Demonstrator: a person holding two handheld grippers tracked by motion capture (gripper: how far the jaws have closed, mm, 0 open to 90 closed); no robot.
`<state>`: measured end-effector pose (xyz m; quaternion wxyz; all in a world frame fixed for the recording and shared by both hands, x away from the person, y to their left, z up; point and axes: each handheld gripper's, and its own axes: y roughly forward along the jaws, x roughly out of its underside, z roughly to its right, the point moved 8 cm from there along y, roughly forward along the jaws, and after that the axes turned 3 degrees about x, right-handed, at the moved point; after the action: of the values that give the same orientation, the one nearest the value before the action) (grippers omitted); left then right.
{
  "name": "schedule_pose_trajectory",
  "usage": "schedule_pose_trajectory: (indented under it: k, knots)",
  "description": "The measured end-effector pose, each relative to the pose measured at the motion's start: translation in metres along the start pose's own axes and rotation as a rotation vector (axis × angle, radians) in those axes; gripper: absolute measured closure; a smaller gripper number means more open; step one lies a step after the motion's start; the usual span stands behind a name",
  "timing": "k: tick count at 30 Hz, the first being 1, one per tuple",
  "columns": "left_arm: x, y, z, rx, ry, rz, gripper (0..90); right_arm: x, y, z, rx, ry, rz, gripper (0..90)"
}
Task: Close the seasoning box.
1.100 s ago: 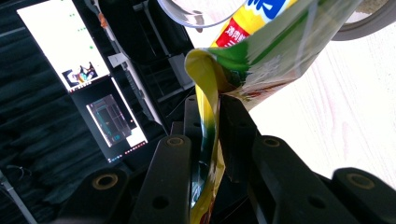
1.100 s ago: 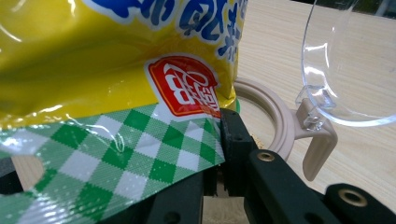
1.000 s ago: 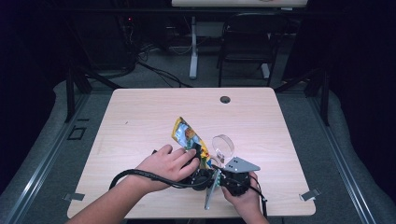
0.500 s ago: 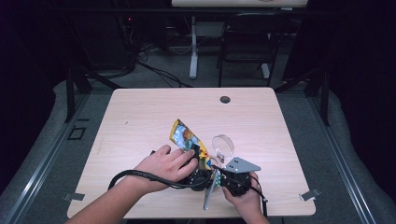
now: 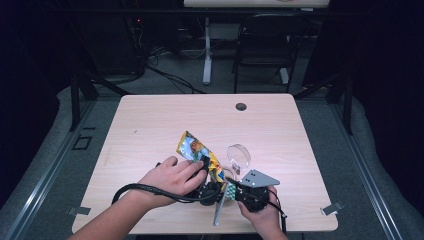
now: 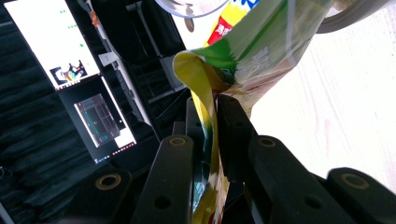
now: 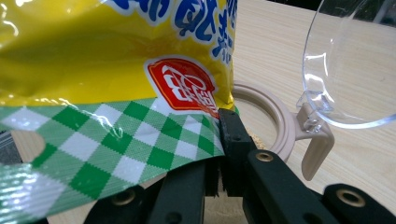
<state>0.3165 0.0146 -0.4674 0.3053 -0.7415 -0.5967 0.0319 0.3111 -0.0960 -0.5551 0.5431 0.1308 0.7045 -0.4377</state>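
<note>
A yellow snack bag (image 5: 197,150) with a green checked bottom edge is held tilted over the table's near middle. In the high view my left gripper (image 5: 219,188) and right gripper (image 5: 230,194) meet at the bag's lower end. In the left gripper view the jaws are shut on a folded yellow edge of the bag (image 6: 210,126). In the right gripper view the jaws pinch the green checked seam (image 7: 140,140). Behind the bag stands a beige-rimmed container (image 7: 280,126) with its clear hinged lid (image 7: 355,65) flipped up; the lid (image 5: 239,156) rises just right of the bag.
The wooden table (image 5: 150,125) has a round cable hole (image 5: 241,106) near its far edge. Beyond it stand a chair (image 5: 260,45) and a desk leg (image 5: 207,55). Lit monitors (image 6: 56,42) show at the left of the left gripper view.
</note>
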Motion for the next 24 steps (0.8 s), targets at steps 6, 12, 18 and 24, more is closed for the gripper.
schedule_pose_trajectory:
  k: [6,12,18,24]
  knots:
    - [0.003,-0.003,0.000,-0.002,-0.012,-0.001,83.9,-0.002,-0.002,-0.001,0.000,0.002,0.013,88.0]
    - [0.008,-0.003,0.004,0.010,-0.044,0.008,83.6,-0.002,-0.002,-0.003,0.004,-0.014,0.012,88.1]
    - [0.012,-0.003,0.008,0.017,-0.076,0.018,83.4,-0.003,-0.003,-0.003,0.005,-0.011,0.019,88.2]
    - [0.015,-0.002,0.013,0.031,-0.113,0.028,83.4,-0.003,-0.003,-0.004,0.007,-0.019,0.015,88.2]
